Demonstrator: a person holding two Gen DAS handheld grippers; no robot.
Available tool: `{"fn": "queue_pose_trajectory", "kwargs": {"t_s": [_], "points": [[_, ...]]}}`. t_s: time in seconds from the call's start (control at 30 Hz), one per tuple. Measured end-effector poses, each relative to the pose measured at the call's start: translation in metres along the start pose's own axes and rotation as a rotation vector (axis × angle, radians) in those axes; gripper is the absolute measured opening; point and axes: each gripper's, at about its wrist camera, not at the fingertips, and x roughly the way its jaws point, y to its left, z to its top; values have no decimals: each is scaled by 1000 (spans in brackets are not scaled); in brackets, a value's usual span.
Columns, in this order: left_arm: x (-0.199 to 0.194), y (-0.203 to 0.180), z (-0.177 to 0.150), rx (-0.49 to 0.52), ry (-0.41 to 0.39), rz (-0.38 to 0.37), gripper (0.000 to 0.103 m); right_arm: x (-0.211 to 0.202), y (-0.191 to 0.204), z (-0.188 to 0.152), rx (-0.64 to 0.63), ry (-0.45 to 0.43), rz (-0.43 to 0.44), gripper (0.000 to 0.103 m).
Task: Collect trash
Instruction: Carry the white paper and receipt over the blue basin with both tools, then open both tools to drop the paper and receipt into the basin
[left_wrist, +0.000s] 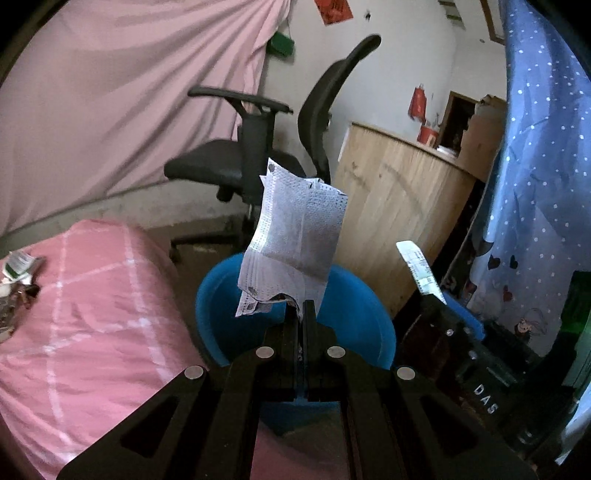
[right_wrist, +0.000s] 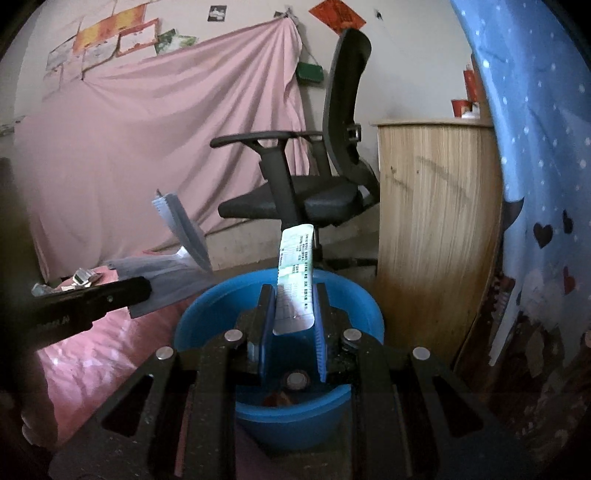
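My left gripper (left_wrist: 303, 306) is shut on a grey dotted paper wrapper (left_wrist: 293, 236), which stands up above the blue basin (left_wrist: 354, 317). In the right wrist view the same wrapper (right_wrist: 181, 225) hangs to the left. My right gripper (right_wrist: 295, 295) holds a white and green printed packet (right_wrist: 297, 280) between its blue pads, over the blue basin (right_wrist: 207, 325). The packet also shows in the left wrist view (left_wrist: 419, 267). More trash (left_wrist: 16, 273) lies on the pink bed (left_wrist: 92, 332) at the far left.
A black office chair (right_wrist: 314, 177) stands behind the basin. A wooden counter (right_wrist: 436, 221) is to the right, and a blue dotted curtain (right_wrist: 535, 147) hangs at the far right. A pink sheet (right_wrist: 147, 147) covers the back wall.
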Motion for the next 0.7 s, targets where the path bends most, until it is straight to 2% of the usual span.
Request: {"fn": "queue_pose_trajectory", "kwargs": {"t_s": [0.23, 0.43, 0.5, 0.57, 0.67, 0.7], "points": [[30, 8, 12, -62, 86, -34, 0, 29, -3, -1, 6, 54, 19, 44], [46, 17, 16, -87, 156, -11, 2, 53, -5, -4, 5, 97, 28, 45], [51, 21, 15, -103, 187, 10, 6, 59, -6, -6, 9, 108, 32, 45], [54, 27, 14, -128, 207, 11, 15, 64, -6, -8, 9, 122, 34, 46], [50, 32, 13, -158, 196, 17, 28, 66, -6, -10, 6, 132, 30, 47], [48, 32, 14, -162, 188, 20, 28, 66, -6, -10, 7, 133, 30, 49]]}}
